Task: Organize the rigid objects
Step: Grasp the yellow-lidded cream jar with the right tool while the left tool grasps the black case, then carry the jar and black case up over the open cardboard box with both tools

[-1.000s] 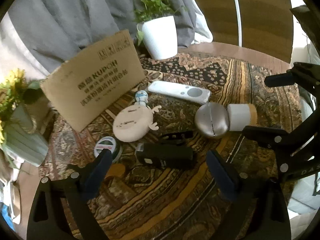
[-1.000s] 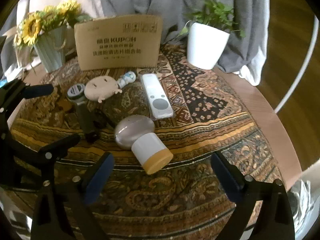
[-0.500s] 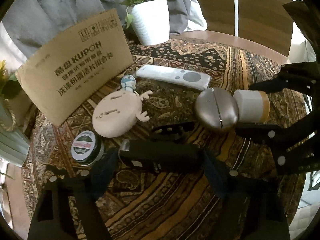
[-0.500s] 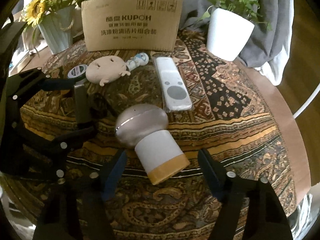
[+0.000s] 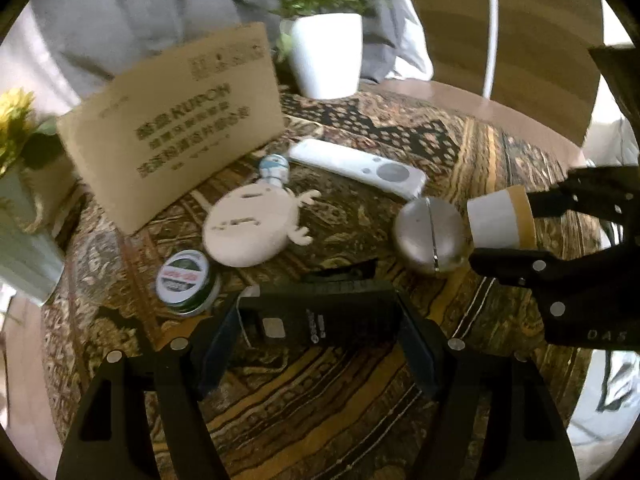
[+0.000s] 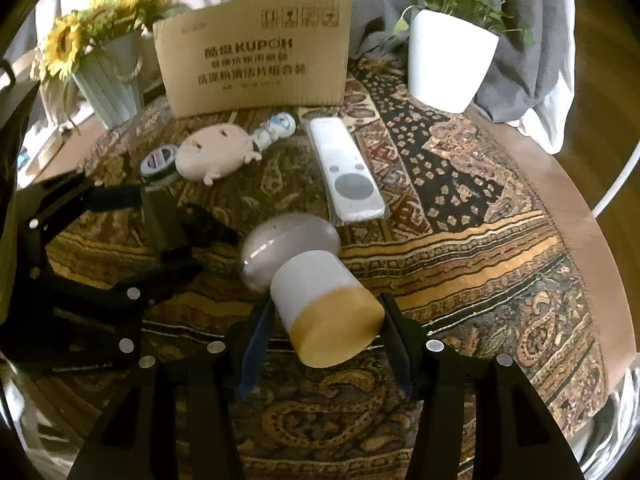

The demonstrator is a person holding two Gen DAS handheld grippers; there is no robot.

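My left gripper (image 5: 320, 340) is shut on a black rectangular device (image 5: 320, 312) that lies crosswise between its fingers. My right gripper (image 6: 326, 340) is shut on the white-and-tan base of a mushroom-shaped lamp (image 6: 320, 304) with a silver dome (image 6: 288, 244); the lamp also shows in the left wrist view (image 5: 464, 232). On the patterned cloth lie a white remote (image 6: 346, 172), a beige round toy (image 6: 212, 152), a small blue-white figurine (image 6: 276, 128) and a round green-rimmed tin (image 5: 186, 280).
A cardboard sheet (image 6: 256, 52) stands upright at the back. A white plant pot (image 6: 448, 64) is at the back right, a sunflower vase (image 6: 108, 76) at the back left. The round table's wooden edge (image 6: 568, 184) curves along the right.
Both grippers moved forward and closed: the left onto the black device, the right onto the lamp's base. The lamp now looks lifted and slightly blurred.
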